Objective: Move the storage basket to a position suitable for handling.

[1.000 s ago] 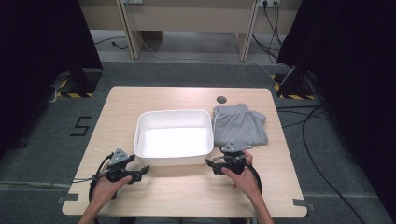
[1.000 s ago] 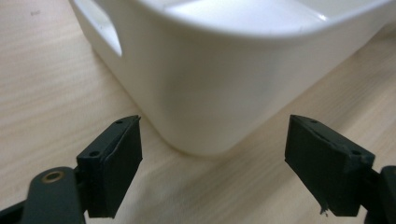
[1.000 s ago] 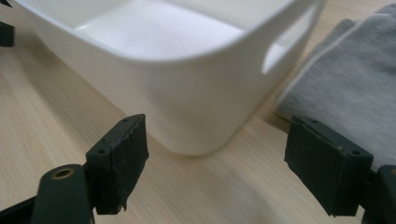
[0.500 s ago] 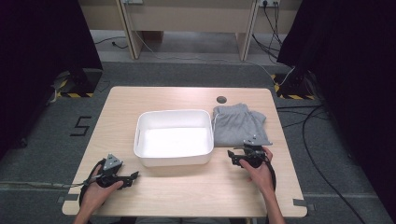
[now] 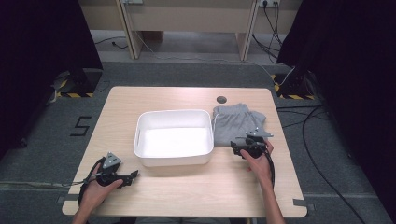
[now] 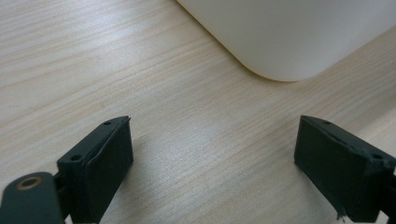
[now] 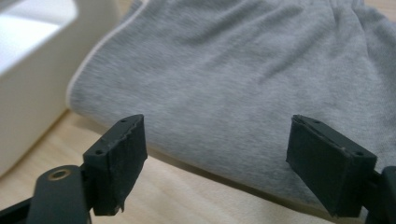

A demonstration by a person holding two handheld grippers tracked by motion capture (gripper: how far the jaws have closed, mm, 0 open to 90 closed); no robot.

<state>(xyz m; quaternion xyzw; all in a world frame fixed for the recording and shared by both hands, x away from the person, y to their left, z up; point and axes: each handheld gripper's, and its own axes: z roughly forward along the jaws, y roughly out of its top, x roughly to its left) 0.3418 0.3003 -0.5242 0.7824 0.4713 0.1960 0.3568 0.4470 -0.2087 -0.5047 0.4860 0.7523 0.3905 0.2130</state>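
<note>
Both tongs have drawn apart from the white tub (image 5: 173, 135) — the right tongs (image 5: 239, 150), wide open and empty, now face the grey garment (image 5: 236, 122) beside it, likely the next grasp, while the left tongs (image 5: 132, 175), equally open and empty, have backed off toward the table's (image 5: 196, 191) near edge.

white tub (image 5: 173, 138), grey garment (image 5: 236, 122), pale wood table (image 5: 154, 98)

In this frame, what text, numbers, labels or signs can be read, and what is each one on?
"5": a large dark numeral marked on the grey carpeted floor, left of the light wooden table.
No readable text on the white rectangular plastic tub, the folded grey fabric garment or either black tongs.
</note>
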